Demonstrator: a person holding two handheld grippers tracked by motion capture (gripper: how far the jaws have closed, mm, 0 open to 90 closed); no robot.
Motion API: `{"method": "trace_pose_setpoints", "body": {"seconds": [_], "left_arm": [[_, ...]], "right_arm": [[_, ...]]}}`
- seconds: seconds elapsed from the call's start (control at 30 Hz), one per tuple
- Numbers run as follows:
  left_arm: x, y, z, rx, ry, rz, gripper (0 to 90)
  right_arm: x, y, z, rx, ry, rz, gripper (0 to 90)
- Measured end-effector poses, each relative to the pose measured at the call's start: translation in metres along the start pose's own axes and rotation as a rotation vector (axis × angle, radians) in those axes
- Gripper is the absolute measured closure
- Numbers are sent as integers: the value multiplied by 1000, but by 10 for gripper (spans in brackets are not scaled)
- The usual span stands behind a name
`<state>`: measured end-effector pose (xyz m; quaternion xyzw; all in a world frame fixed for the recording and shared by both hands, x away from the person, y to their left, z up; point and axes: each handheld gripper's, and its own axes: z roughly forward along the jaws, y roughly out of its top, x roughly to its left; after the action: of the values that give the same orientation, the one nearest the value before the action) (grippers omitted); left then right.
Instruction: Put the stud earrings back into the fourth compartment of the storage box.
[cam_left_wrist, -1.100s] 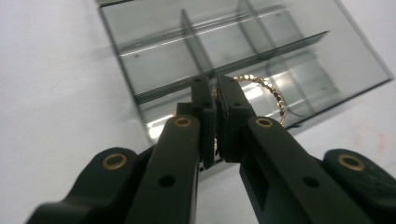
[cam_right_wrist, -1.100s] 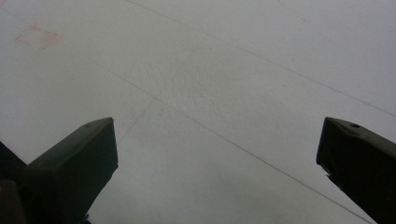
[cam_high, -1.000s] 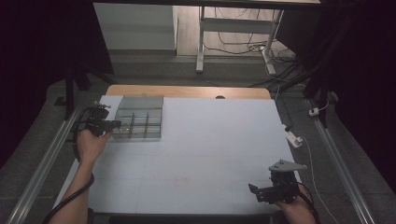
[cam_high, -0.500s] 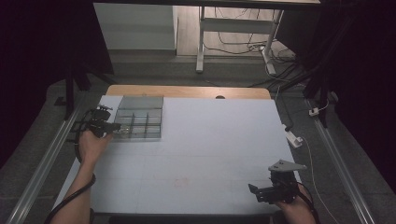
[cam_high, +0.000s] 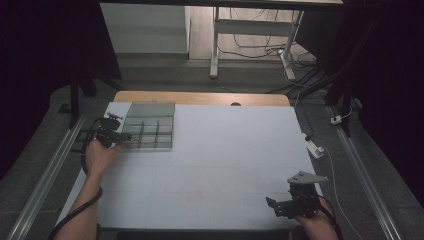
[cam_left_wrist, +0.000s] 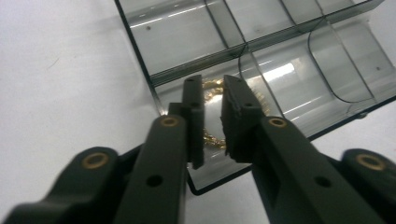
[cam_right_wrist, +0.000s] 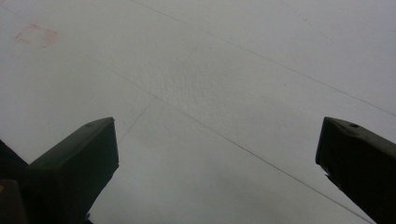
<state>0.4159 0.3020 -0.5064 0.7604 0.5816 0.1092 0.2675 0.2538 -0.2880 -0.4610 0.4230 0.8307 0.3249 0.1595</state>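
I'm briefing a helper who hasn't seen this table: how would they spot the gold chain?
Start at the white table and find the smoky clear divided box at its far left corner. The gold chain lies in the near corner compartment, just beyond the left gripper. The compartments beside it look bare.

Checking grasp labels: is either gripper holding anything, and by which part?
Nothing is held. The left gripper has just been opening above the gold chain in the clear divided box, with a gap between the jaws. The right gripper is open over the table.
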Motion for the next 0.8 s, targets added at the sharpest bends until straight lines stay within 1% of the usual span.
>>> {"method": "trace_pose_setpoints", "body": {"seconds": [0.07, 0.1, 0.13, 0.17, 0.23, 0.33, 0.4, 0.43, 0.5, 0.53, 0.57, 0.6, 0.63, 0.67, 0.7, 0.73, 0.77, 0.8], "left_arm": [[-2, 0, -4, -17, 6, 11, 702], [-2, 0, -4, -17, 6, 11, 673], [-3, -1, -9, -40, -15, 16, 668], [-3, -2, -11, -50, -35, 14, 664], [-4, -3, -15, -74, -84, 6, 614], [-9, -4, -21, -108, -136, 23, 556], [-14, -5, -25, -124, -157, 44, 476], [-14, -5, -25, -124, -157, 44, 453], [-21, -7, -29, -128, -176, 61, 385], [-24, -9, -31, -135, -183, 69, 346], [-30, -14, -37, -146, -200, 83, 311], [-33, -17, -40, -155, -214, 88, 284], [-33, -17, -40, -155, -214, 88, 264], [-38, -23, -47, -176, -246, 87, 252], [-40, -27, -50, -178, -273, 93, 241], [-40, -27, -50, -178, -273, 93, 221], [-45, -35, -57, -187, -304, 99, 209], [-45, -35, -57, -187, -304, 99, 199]], "right_arm": [[0, 0, 0, -2, 0, 0, 0], [0, 0, 0, -2, -1, 1, 0], [0, 0, 0, -3, 0, 1, 0], [0, 0, 0, -3, 0, 1, 0], [0, 0, 0, -3, 1, 1, 0], [0, 0, -1, -5, 2, 2, 0], [0, 0, -1, -6, 1, 1, 0], [0, 0, -1, -9, 3, 3, 0], [0, 0, -1, -11, 4, 4, 0], [-1, 0, -1, -11, 5, 5, 0], [0, 0, -1, -9, 5, 5, 0], [0, 0, -1, -9, 4, 4, 0], [0, 0, -1, -9, 4, 4, 0], [0, 0, -1, -9, 3, 4, 0], [0, 0, -1, -7, 1, 3, 0], [0, 0, -1, -8, 1, 2, 0], [0, 0, -1, -7, -1, 3, 0], [0, 0, -1, -7, -1, 3, 0]]}}
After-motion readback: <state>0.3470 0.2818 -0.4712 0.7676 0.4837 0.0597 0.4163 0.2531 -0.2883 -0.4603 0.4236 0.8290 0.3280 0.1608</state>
